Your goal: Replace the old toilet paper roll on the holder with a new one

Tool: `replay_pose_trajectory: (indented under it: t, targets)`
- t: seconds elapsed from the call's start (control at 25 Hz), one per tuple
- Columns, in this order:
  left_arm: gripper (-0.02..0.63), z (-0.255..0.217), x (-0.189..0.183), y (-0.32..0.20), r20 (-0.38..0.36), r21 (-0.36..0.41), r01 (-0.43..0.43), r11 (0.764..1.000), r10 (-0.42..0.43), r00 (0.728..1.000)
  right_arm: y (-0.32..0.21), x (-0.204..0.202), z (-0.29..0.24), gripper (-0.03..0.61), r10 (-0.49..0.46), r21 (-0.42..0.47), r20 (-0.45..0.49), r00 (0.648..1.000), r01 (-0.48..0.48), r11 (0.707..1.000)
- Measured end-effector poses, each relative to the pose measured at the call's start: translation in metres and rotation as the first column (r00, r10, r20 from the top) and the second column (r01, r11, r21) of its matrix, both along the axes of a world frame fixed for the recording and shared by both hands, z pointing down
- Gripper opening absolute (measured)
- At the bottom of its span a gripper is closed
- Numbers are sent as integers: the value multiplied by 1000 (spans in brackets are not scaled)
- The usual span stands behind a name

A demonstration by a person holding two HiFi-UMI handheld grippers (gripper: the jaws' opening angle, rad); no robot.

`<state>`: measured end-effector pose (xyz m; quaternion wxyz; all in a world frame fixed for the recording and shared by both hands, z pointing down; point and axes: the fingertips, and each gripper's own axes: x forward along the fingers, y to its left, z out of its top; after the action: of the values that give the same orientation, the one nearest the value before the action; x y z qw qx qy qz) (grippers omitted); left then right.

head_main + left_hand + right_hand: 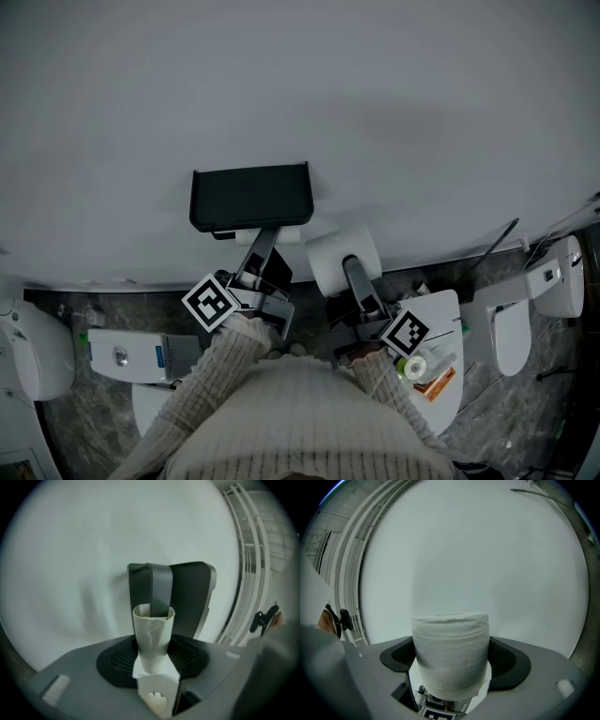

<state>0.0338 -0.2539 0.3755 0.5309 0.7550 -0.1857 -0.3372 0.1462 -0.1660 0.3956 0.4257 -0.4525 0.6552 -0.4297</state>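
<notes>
Gripping empty cardboard tube (152,639) on black plastic holder (251,195), L hand-held gripper (261,242) | R hand-held gripper (349,267) holds full white paper roll (451,653) so we swap quick

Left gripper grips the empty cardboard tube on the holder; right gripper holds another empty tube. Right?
No. The right gripper holds a full toilet paper roll, per the right gripper view. The rest stands.

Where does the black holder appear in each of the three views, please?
Head view: holder at centre, just above the left gripper.
Left gripper view: holder at centre, right behind the tube.
Right gripper view: not in it.
Shared landmark: the white wall, in all three.
</notes>
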Motion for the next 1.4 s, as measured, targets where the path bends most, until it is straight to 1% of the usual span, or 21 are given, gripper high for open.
replay_pose_trajectory:
  t: [0.16,0.4,0.84,1.04,1.24,1.4]
  targets:
    - [178,0,24,6,3,-3,-45,999,45,999,7,15,1,466,29,-7,10,1000,-29,1000]
    - [178,0,43,12,-3,-4,-104,995,104,995,20,33,1,466,94,-11,6,996,-94,996]
    - [178,-4,86,35,-15,-5,-230,973,230,973,54,65,1,466,213,-21,21,977,-213,977]
    - [178,-3,96,41,-24,-5,-280,960,280,960,68,72,3,466,275,-27,25,961,-274,961]
    - [178,-1,103,53,-31,-18,-320,947,319,947,78,79,1,466,317,-31,26,948,-316,948]
    - [178,4,100,68,-21,-31,-331,943,330,944,89,80,2,466,335,-32,29,942,-334,942]
